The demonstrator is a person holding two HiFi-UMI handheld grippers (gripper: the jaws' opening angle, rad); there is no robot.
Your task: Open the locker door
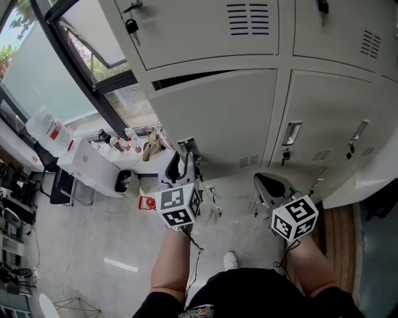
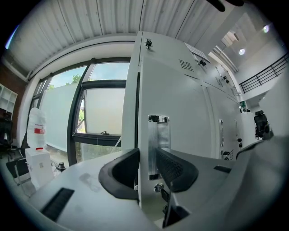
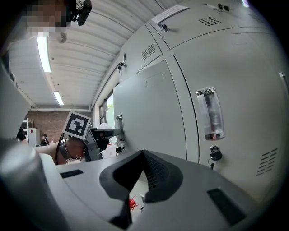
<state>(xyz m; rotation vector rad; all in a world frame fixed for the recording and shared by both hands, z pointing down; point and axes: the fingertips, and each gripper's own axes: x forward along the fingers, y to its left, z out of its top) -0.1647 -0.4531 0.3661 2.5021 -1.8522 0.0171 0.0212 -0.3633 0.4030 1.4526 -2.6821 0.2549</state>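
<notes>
A bank of lockers (image 1: 323, 37) fills the wall ahead. To its left stands a dark-framed window (image 2: 101, 113), and below that a white table (image 1: 93, 164) crowded with bottles (image 1: 130, 141), with a big clear jug (image 2: 37, 131) beside it. A small red thing (image 1: 147, 202) lies on the floor (image 1: 93, 248) by the table. Nothing stands between the grippers and the lockers.

The door (image 1: 211, 118) is the lower left one. It stands ajar, with a dark gap along its top edge, and in the right gripper view it swings out from the locker face.

The left gripper (image 2: 148, 162) points level at the door's free edge and is clenched on it. One pad is behind the panel and the other is on the front, against the handle (image 2: 159, 140). Its marker cube (image 1: 179, 205) sits above the person's forearm (image 1: 171, 261).

The right gripper (image 3: 143, 158) hangs just right of it, tipped slightly down and near the next locker, touching nothing. Its jaws are pressed together with nothing between them.

The lockers are pale grey painted sheet metal, flat and smooth, with rows of vent slots (image 1: 249, 18). The handle is a tall, narrow chrome recess, and the neighbour's handle (image 3: 211, 113) has the same form, with a small lock (image 3: 216, 154) under it. The pads (image 2: 174, 167) are black, wedge-shaped and finely ribbed. The floor is pale and glossy.
</notes>
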